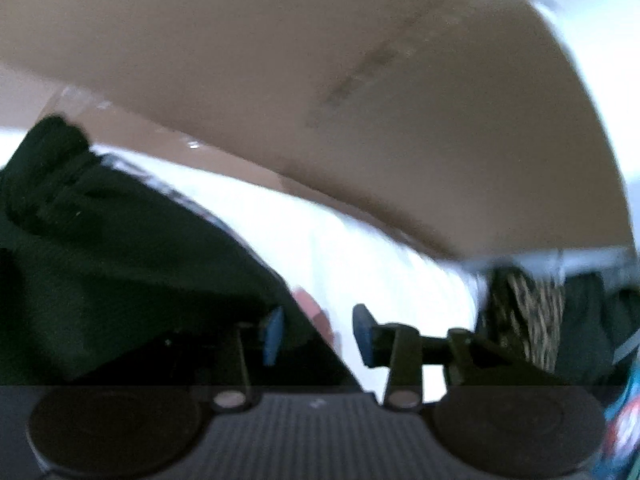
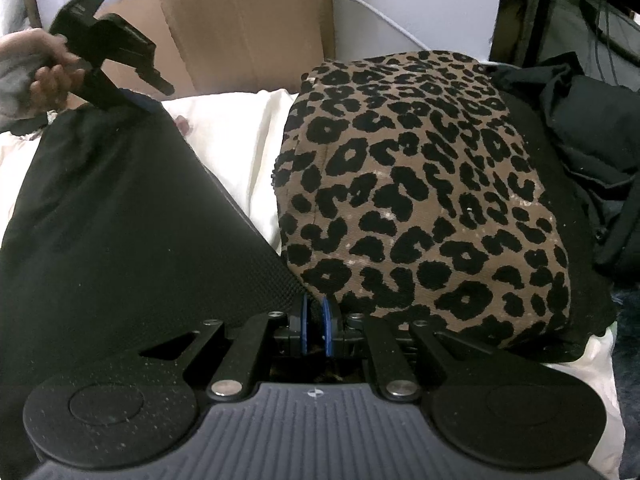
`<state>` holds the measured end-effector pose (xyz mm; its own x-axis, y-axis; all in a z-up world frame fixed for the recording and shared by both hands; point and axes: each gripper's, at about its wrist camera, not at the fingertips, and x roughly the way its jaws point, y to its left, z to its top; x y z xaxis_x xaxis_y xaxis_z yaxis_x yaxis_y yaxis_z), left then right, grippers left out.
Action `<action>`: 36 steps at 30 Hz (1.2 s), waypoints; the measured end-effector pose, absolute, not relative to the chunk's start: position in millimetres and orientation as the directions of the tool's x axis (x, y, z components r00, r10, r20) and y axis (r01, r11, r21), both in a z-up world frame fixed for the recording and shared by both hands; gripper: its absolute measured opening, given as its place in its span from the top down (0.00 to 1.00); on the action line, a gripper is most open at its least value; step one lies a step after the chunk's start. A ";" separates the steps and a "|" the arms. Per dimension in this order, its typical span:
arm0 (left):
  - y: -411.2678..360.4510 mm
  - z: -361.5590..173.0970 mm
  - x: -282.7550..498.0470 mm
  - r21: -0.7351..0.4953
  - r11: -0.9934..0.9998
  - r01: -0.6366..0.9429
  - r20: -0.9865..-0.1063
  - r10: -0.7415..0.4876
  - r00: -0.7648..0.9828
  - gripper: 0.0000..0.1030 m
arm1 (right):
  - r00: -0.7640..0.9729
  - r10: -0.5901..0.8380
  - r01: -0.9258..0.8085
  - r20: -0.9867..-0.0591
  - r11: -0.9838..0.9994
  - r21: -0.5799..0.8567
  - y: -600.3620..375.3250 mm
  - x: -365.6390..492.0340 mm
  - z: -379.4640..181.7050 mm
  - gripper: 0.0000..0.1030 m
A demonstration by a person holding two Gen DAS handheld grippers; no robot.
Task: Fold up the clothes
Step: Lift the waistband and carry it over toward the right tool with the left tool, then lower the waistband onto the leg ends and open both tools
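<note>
A: The background is a white bed sheet [image 2: 224, 140] spread over a soft surface, with one cardboard box [image 2: 248, 20] standing behind it against a pale wall.

B: How many clothes?

A: I count three sorts: one large black garment [image 2: 120, 220] on the left, one folded leopard-print piece [image 2: 420, 200] in the middle, and a crumpled dark heap [image 2: 592, 152] on the right, where I cannot tell the number of pieces.

B: And the grippers?

A: Two. The right gripper [image 2: 315, 330] has its blue pads pinched nearly together on the near corner of the black garment. The left gripper [image 1: 318, 334] has its jaws partly apart; the garment's edge lies by its left pad, but the blurred picture does not show a grip.

B: What is hard to see?

A: The left wrist view is smeared throughout. A hand [image 2: 48, 76] holding the left gripper is cut off at the picture's edge, and a small pinkish thing [image 1: 316, 312] beyond the jaws is too blurred to name.
</note>
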<state>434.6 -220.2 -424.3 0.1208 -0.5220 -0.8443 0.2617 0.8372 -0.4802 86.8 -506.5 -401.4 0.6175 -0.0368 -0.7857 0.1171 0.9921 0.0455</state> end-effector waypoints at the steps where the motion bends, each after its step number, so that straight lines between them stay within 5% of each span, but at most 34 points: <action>1: -222.8 -420.1 427.9 -0.472 0.828 0.303 -0.846 -0.522 0.109 0.61 | 0.617 -0.038 0.117 -0.786 0.992 0.044 -506.2 87.1 -401.1 0.93; 12: -277.1 -457.2 356.2 -0.389 0.724 0.569 -0.895 -0.442 -0.049 0.62 | 0.608 -0.049 0.134 -0.793 0.990 0.042 -506.0 91.2 -403.6 0.93; 17: -267.9 -447.2 323.2 -0.347 0.691 0.634 -0.896 -0.444 -0.006 0.46 | 0.612 -0.037 0.155 -0.790 0.985 0.074 -511.2 93.8 -404.2 0.93; 23: -269.2 -441.3 321.0 -0.349 0.677 0.648 -0.880 -0.475 0.021 0.49 | 0.622 -0.017 0.183 -0.783 0.975 0.124 -516.8 96.5 -396.3 0.91; 29: -279.3 -433.2 325.7 -0.361 0.657 0.661 -0.870 -0.493 0.015 0.53 | 0.654 -0.026 0.198 -0.756 0.970 0.138 -520.3 87.6 -376.2 0.72; 36: -255.4 -392.8 320.2 -0.363 0.598 0.715 -0.858 -0.514 -0.005 0.53 | 0.738 -0.012 0.140 -0.675 0.981 0.135 -511.5 87.1 -349.0 0.72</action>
<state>320.2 -255.4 -392.8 -0.0055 -0.5137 -0.8580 0.7147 0.5981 -0.3626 87.1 -511.5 -349.0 0.7380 -0.0125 -0.6747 0.1399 0.9809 0.1349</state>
